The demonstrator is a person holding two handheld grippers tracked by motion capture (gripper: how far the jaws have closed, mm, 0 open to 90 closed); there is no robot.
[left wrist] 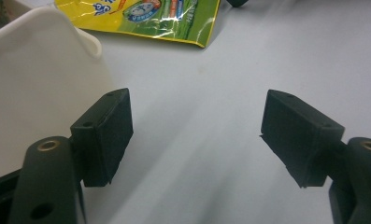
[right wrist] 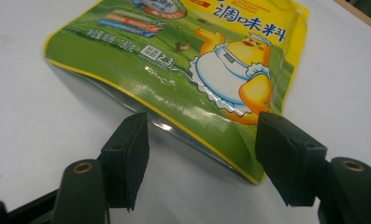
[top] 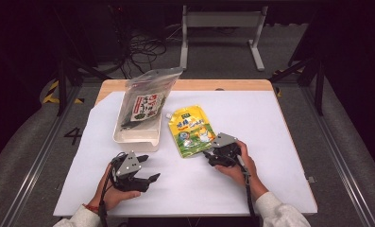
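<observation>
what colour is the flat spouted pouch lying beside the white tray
Yellow and green pouch, shown best in the right gripper view.

Your yellow-green pouch (right wrist: 183, 70) is glossy, crinkled foil-plastic; white tray (left wrist: 38, 84) smooth matt plastic; table cover (top: 251, 179) matt white sheet; clear bag (top: 145, 97) shiny film; gripper pads (left wrist: 113, 135) matt black.

- The right tongs (right wrist: 202, 154) stand open, their two black jaws apart with nothing pressed between them.
- A glossy yellow-and-green plastic seasoning pouch (right wrist: 183, 60) printed with a cartoon duck in an apron lies flat just ahead; its bottom edge sits between the jaw tips.
- White table (right wrist: 29, 107) lies beneath and to both sides.
</observation>
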